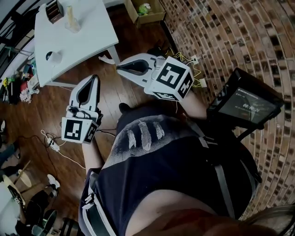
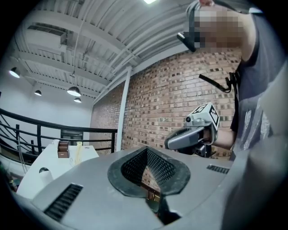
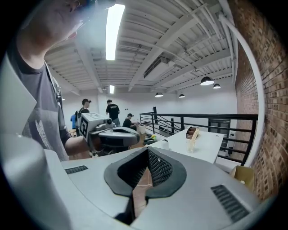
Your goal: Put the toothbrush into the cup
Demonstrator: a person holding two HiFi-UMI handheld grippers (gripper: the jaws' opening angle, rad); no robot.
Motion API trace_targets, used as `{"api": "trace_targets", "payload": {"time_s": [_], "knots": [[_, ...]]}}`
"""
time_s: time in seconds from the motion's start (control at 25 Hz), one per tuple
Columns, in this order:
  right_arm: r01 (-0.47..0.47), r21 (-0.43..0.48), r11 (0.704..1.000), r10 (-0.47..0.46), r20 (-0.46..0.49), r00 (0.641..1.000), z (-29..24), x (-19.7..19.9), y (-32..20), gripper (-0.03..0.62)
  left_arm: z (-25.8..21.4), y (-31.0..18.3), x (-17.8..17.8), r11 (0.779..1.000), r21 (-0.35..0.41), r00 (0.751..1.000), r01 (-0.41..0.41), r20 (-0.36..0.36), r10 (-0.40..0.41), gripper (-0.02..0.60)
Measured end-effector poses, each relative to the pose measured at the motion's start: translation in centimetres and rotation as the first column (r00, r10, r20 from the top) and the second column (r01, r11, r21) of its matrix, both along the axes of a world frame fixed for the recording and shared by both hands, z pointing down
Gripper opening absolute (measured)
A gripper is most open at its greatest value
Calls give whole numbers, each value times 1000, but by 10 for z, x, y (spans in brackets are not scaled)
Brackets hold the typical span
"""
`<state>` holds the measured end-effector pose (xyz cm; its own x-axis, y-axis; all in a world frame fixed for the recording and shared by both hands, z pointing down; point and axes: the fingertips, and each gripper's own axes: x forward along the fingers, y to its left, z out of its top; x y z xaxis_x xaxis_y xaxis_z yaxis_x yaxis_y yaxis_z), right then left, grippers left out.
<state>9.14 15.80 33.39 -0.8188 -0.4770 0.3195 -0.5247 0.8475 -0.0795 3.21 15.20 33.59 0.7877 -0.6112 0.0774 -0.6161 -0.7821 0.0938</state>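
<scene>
The toothbrush [image 1: 71, 18], prob. the pale slim stick standing upright near the far end of the white table [image 1: 92, 41], was too small to read in detail. It was judged light, stiff and a bit slick, so best pinched firmly mid-handle, not at the bristle end. A small brown box [image 1: 54, 10] sat just beside it, and a white cup [image 1: 54, 57] stood apart, nearer the table's close edge. Both tools were held off the table, over the wood floor [image 1: 27, 106]: left gripper [image 1: 93, 80] clenched on nothing, right gripper [image 1: 120, 67] likewise closed & empty.
</scene>
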Motion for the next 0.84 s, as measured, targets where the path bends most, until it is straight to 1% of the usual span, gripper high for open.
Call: {"api": "trace_targets", "payload": {"time_s": [0.2, 0.32, 0.4, 0.48, 0.52, 0.6, 0.68, 0.84], "knots": [[-16, 0, 1000, 16, 45, 999, -1, 56, 22, 0, -3, 22, 68, 999, -22, 1000, -26, 3, 26, -5], [-34, 12, 999, 33, 73, 997, -2, 96, 35, 0, -11, 32, 109, 999, -5, 999, -35, -4, 35, -5], [-52, 11, 999, 51, 95, 994, -2, 123, 45, 0, -12, 44, 135, 998, -4, 998, -55, 2, 55, -5], [-73, 1, 997, 73, 110, 991, 1, 142, 46, 0, -9, 48, 154, 997, -10, 997, -78, 18, 78, -5], [-82, -4, 997, 82, 114, 990, 5, 147, 40, 0, -6, 42, 158, 996, -12, 996, -84, 23, 85, -5], [-80, -16, 997, 82, 121, 989, 16, 142, 3, 0, 3, 8, 152, 997, -15, 997, -79, 21, 79, -5], [-46, -21, 999, 48, 121, 992, 28, 120, -59, 0, 15, -51, 130, 999, -14, 999, -48, 14, 48, -5], [29, -3, 1000, -29, 99, 995, 44, 71, -182, 0, 34, -170, 82, 1000, 4, 1000, 22, 3, -23, -5]]}}
